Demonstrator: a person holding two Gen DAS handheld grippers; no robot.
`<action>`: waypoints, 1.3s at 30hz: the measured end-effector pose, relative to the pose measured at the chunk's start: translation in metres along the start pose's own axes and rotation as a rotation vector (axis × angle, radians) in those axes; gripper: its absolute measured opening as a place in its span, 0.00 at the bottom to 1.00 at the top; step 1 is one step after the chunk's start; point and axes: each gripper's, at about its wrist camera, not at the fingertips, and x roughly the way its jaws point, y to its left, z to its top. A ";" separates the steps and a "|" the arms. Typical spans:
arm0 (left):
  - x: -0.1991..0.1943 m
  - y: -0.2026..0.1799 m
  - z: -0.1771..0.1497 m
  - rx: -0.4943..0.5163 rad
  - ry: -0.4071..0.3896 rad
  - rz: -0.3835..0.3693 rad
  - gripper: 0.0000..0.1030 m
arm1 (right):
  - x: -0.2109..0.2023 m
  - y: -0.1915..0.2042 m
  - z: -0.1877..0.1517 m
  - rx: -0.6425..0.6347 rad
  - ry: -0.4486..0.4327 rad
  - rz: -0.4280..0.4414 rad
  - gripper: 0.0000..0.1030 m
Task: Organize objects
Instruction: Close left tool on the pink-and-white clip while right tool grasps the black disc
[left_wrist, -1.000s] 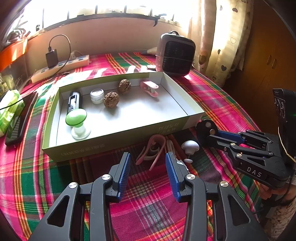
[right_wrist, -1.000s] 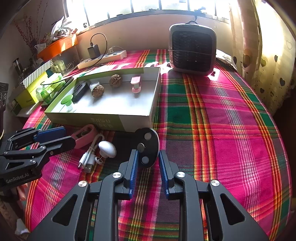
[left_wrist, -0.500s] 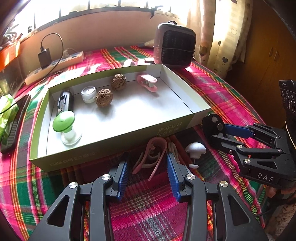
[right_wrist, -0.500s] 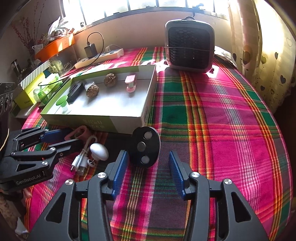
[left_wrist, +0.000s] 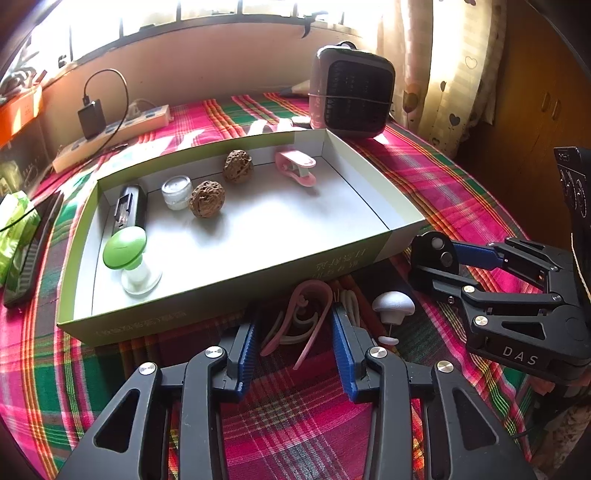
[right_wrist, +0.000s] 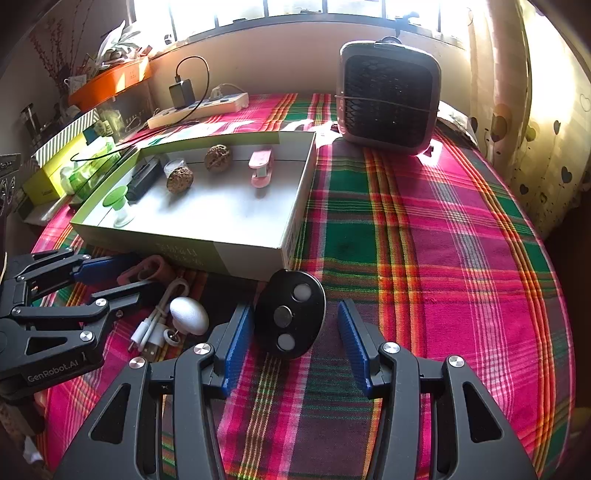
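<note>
Left hand-held gripper (left_wrist: 291, 334), marked "GenRobot.AI", has been narrowing around the untouched pink clip (left_wrist: 303, 317); right hand-held gripper (right_wrist: 293, 338), marked "DAS", has just spread, flanking the black oval disc (right_wrist: 290, 314).

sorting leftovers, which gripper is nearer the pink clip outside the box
Left. The left gripper straddles the pink clip, open around it; the right gripper sits further right, around the black oval disc.

Tablecloth (right_wrist: 424, 236) pink-green-orange plaid. Box (left_wrist: 207, 317) lime green outside, white inside. Walnuts (left_wrist: 207, 198) brown. Clip (left_wrist: 295, 168) pink. Oval disc (right_wrist: 290, 314) black. Gripper pads (right_wrist: 238, 347) blue.
</note>
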 end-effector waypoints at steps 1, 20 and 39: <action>0.000 0.000 0.000 0.000 0.000 0.005 0.31 | 0.000 0.000 0.000 -0.001 0.000 -0.001 0.47; -0.002 0.004 -0.002 -0.027 -0.007 0.026 0.21 | -0.001 0.001 -0.001 -0.006 -0.004 0.000 0.35; -0.005 0.007 -0.005 -0.048 -0.007 0.020 0.21 | -0.005 0.000 -0.003 0.011 -0.015 0.006 0.35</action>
